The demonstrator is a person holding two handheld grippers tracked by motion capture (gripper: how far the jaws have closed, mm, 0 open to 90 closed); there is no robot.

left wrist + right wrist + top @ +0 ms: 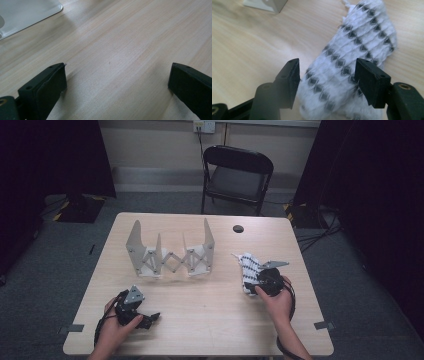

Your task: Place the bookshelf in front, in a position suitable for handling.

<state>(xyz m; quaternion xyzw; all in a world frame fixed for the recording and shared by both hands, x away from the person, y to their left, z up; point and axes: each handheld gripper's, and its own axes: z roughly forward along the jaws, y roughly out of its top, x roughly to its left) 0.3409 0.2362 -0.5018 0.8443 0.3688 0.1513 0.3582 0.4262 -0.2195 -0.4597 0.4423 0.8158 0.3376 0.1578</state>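
A rolled white cloth with a black diamond pattern (248,267) lies on the right half of the wooden table (210,315). My right gripper (254,283) is at its near end. In the right gripper view the cloth (352,50) runs away between the jaws of the right gripper (327,72); they stand open on either side and I see no squeeze on the fabric. My left gripper (150,320) rests near the front left corner, held by a hand. The left gripper view shows the left gripper (117,75) wide open over bare wood.
A grey metal accordion rack (170,257) with upright plates stands at the table's middle back; one plate corner (25,15) appears in the left gripper view. A small dark hole (238,228) marks the tabletop behind the cloth. A black folding chair (237,175) stands beyond the far edge.
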